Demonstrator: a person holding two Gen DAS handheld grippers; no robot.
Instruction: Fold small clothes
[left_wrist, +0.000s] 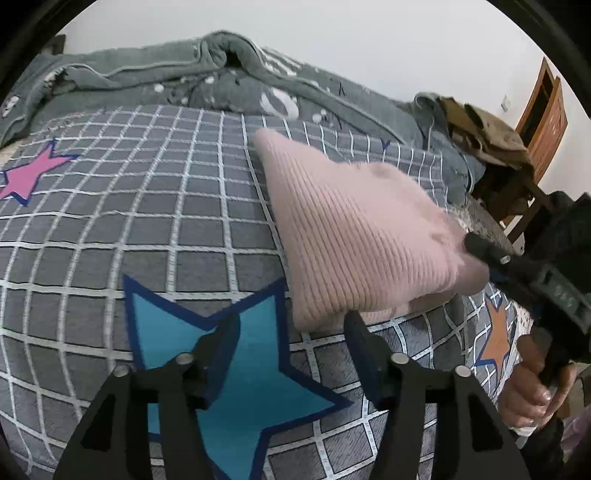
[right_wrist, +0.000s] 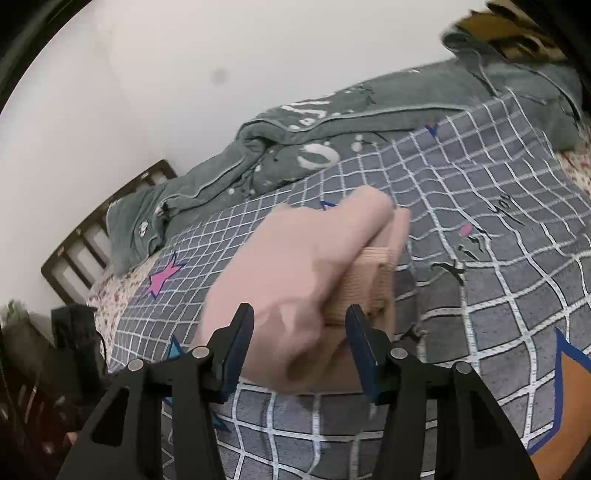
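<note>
Left gripper (left_wrist: 291, 339) hangs over the grey checked bed cover (left_wrist: 110, 236), and its two black fingers (left_wrist: 221, 343) stand well apart with nothing between them but the printed blue star (left_wrist: 251, 376) below. The right-hand finger's tip sits just at the near edge of the pink ribbed knit garment (left_wrist: 354, 236), though whether it actually touches the cloth I cannot tell. That garment lies folded into a rough wedge on the cover, right of centre, its far corner pointing up the bed.

Over on the right edge of the left wrist view, the right gripper (left_wrist: 476, 254) comes in low, a hand (left_wrist: 532, 391) wrapped round its handle, its tip against the garment's right corner.

From the right wrist view, the right gripper (right_wrist: 299, 332) has its fingers parted about halfway, and the pink garment (right_wrist: 288, 266) bulges up between them, blurred. A ribbed hem shows near the right-hand finger (right_wrist: 360, 332). The pads do not look pressed on the cloth; the knit sits loose in the gap.

Along the far side of the bed lies a rumpled grey-green quilt (left_wrist: 155, 74) with white spots. A pink star (left_wrist: 29, 173) marks the cover far left, an orange star (left_wrist: 495, 336) near right. A brown wooden chair (left_wrist: 543, 110) with olive clothing heaped on it stands far right.
</note>
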